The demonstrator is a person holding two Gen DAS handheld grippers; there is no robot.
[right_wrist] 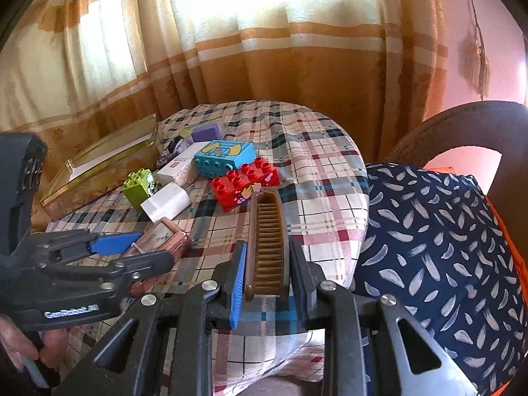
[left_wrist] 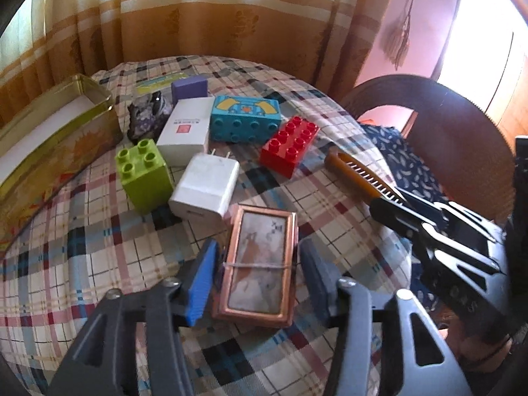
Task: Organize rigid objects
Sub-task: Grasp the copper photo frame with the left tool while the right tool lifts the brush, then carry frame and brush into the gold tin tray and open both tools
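Straddling the copper case (left_wrist: 259,265), the left gripper (left_wrist: 255,272) has its pads on the case's two long sides; they look to be touching, though blur makes the contact hard to confirm. The case lies flat on the plaid cloth (left_wrist: 99,231), near the edge closest to the camera, just below the white charger (left_wrist: 204,188). The right gripper (right_wrist: 267,274) is clamped on the brown comb (right_wrist: 267,247), which is held at one end and points toward the red brick (right_wrist: 246,181). Farther back sit a green brick (left_wrist: 143,175), a white box (left_wrist: 186,132), a blue brick (left_wrist: 246,118) and an open gold tin (left_wrist: 56,132) at the left.
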